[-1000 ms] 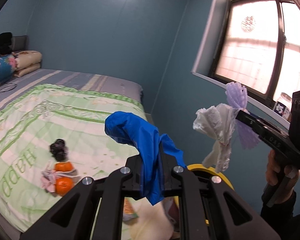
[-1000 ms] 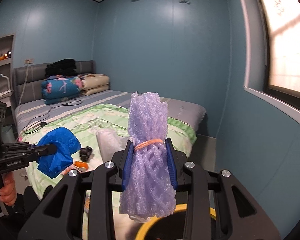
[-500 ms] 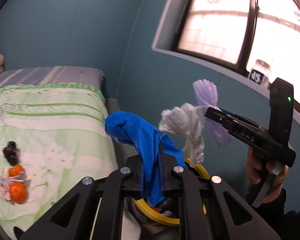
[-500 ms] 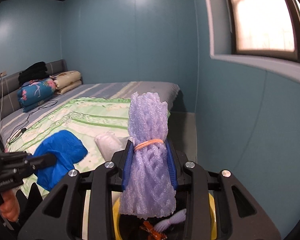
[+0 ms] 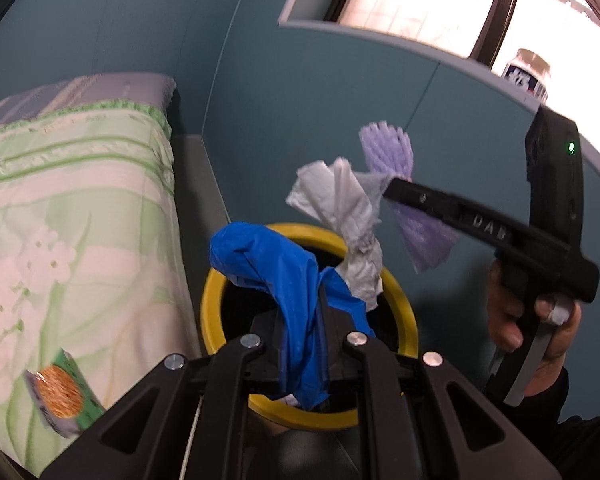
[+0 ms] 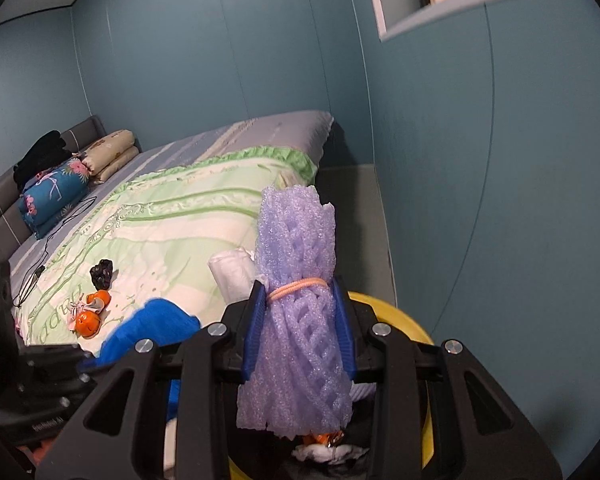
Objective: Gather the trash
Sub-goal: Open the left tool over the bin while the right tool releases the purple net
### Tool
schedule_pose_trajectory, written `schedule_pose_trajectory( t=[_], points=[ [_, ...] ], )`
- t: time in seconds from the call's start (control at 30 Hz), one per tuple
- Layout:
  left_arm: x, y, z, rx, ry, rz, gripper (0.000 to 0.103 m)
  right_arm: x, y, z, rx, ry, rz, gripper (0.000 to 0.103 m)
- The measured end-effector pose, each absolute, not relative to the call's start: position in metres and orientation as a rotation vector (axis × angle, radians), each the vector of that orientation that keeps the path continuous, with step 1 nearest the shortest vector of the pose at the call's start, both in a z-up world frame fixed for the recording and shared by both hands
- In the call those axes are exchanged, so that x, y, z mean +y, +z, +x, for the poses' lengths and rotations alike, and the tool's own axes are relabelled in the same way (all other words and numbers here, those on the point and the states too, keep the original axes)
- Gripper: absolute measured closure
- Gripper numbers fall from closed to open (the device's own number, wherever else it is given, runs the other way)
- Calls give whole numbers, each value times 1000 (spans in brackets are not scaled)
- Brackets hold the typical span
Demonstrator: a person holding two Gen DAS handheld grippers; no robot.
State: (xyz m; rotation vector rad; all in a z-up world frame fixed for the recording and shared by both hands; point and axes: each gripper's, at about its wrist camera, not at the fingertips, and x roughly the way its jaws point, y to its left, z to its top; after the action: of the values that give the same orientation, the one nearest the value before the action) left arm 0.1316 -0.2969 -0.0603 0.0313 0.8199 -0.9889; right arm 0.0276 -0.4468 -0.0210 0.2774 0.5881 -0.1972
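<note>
Blue plastic — one crumpled bag [image 5: 288, 280] — is pinched tight in the left gripper [image 5: 304, 344] above one yellow-rimmed bin [image 5: 404, 308]. One right gripper [image 6: 300, 320] clamps two pieces together: a purple foam net [image 6: 300, 280] and a white tissue wad [image 5: 344, 216], also over the bin. Two oranges [image 6: 90, 316] — plus one snack packet [image 5: 60, 396] — lie on the bed [image 6: 172, 224].

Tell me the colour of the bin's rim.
Yellow; the bin's rim shows best in the left wrist view.
</note>
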Motion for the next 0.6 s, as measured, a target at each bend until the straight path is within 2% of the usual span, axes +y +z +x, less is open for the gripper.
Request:
schedule_pose_trajectory(
  t=[0.2, 0.33, 0.4, 0.47, 0.53, 0.6],
  points=[
    [-307, -77, 128, 864, -1017, 56, 93, -456, -29, 29, 615, -214, 298, 71],
    [-304, -79, 128, 869, -1018, 42, 93, -457, -29, 32, 619, -230, 314, 63],
    [-301, -78, 126, 866, -1017, 37, 91, -460, -29, 33, 617, -240, 328, 54],
    [-299, -78, 126, 861, -1013, 34, 81, -463, -29, 32, 614, -249, 343, 54],
    [-297, -76, 125, 855, -1011, 28, 61, -466, -29, 31, 612, -268, 350, 52],
    [-295, -73, 123, 836, -1006, 27, 51, -469, -29, 30, 608, -269, 362, 49]
  ],
)
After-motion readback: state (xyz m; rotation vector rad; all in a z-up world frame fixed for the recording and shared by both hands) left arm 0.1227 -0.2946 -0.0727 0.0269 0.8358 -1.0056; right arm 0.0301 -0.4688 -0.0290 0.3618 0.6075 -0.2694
